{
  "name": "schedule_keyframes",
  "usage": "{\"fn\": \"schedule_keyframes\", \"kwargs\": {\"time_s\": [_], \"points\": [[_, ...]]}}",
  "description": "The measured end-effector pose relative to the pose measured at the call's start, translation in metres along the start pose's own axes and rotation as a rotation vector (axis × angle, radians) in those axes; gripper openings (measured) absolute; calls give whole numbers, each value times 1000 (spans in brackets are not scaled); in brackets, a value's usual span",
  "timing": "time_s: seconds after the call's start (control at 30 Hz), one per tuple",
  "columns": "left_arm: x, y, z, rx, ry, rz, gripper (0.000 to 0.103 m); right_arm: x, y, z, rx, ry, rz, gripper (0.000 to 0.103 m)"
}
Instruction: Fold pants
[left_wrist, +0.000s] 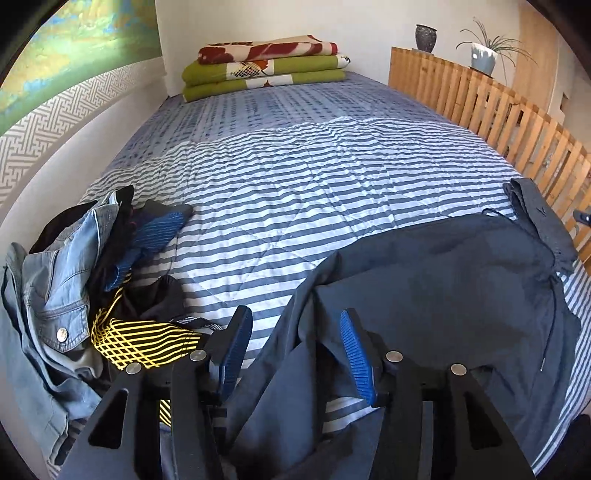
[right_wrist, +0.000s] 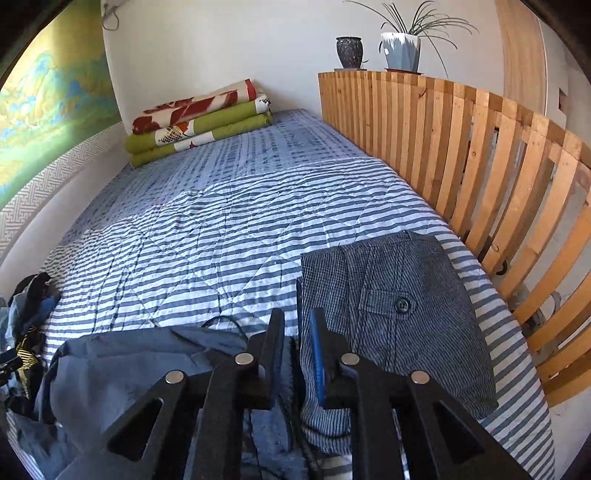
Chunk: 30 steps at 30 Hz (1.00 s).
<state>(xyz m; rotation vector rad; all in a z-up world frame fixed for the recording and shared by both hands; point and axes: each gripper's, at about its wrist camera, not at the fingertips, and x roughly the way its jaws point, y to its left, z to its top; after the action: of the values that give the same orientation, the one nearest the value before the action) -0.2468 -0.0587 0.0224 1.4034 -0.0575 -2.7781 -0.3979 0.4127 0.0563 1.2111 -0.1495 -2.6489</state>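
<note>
Clearly the dark navy pants (left_wrist: 443, 280) are the piece in hand: they lie rumpled on the striped quilt (left_wrist: 280, 206) at the near edge of the bed, just beside a folded grey checked garment (right_wrist: 399, 302) by the wooden slat rail (right_wrist: 480, 155). A heap of other clothes (left_wrist: 74, 280) — denim, something yellow and black — sits well apart on the far side.

Our left gripper (left_wrist: 291, 350) stands about half open, its blue pads clear of the cloth, with a ridge of the navy fabric running up between them; nothing is pinched. Our right gripper (right_wrist: 297, 354) shows only a narrow gap between its jaws, over where navy and grey cloth meet. We cannot tell whether any fabric is caught there.

We judge the pants light, thin and limp — soft enough to slump and crease wherever they are let go, and likely a bit slick against the ribbed pads. A drawstring (right_wrist: 225, 325) trails loose and could snag. We would take hold at the waistband corners or the leg hems, pinching a doubled edge rather than a single layer, one gripper at each end, so the cloth hangs straight.
</note>
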Motion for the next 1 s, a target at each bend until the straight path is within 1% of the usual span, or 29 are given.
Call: {"fn": "schedule_keyframes", "kwargs": {"time_s": [0.03,0.07,0.13,0.2,0.23,0.3,0.33,0.43,0.47,0.53,0.57,0.6,0.7,0.73,0.8,0.87,1.0], "points": [[-7,4,-3,-10,-8,-5,53,-6,-5,-12,10,26,29,17],[-15,11,-8,-25,-14,-11,54,-13,-8,-25,10,42,39,17],[-33,29,-19,-69,-25,-8,54,-25,-9,-53,-13,82,29,17],[-53,54,-37,-134,-38,1,54,-36,-7,-83,-27,118,48,17],[-62,66,-46,-155,-39,8,54,-41,-4,-95,-29,131,64,17],[-78,90,-70,-189,-40,58,54,-52,5,-119,-48,148,105,17],[-85,104,-82,-218,-39,75,54,-57,14,-131,-63,160,123,17],[-102,151,-123,-374,-30,97,58,-65,44,-156,-107,201,198,17],[-106,167,-138,-405,-23,120,58,-66,56,-163,-120,218,232,17],[-113,194,-168,-436,-7,198,59,-70,81,-179,-164,233,274,17],[-115,210,-184,-459,7,230,60,-71,96,-187,-197,238,281,17],[-117,225,-198,-492,22,241,62,-73,111,-196,-234,244,287,17],[-112,261,-235,-597,71,241,63,-79,151,-222,-310,274,341,20],[-110,268,-244,-628,77,229,63,-80,164,-232,-331,288,360,21],[-103,273,-250,-662,72,171,63,-79,188,-250,-362,314,396,23],[-89,264,-241,-659,77,110,63,-79,212,-267,-405,338,416,23],[-47,246,-214,-629,111,63,63,-80,249,-293,-449,370,456,24]]}}
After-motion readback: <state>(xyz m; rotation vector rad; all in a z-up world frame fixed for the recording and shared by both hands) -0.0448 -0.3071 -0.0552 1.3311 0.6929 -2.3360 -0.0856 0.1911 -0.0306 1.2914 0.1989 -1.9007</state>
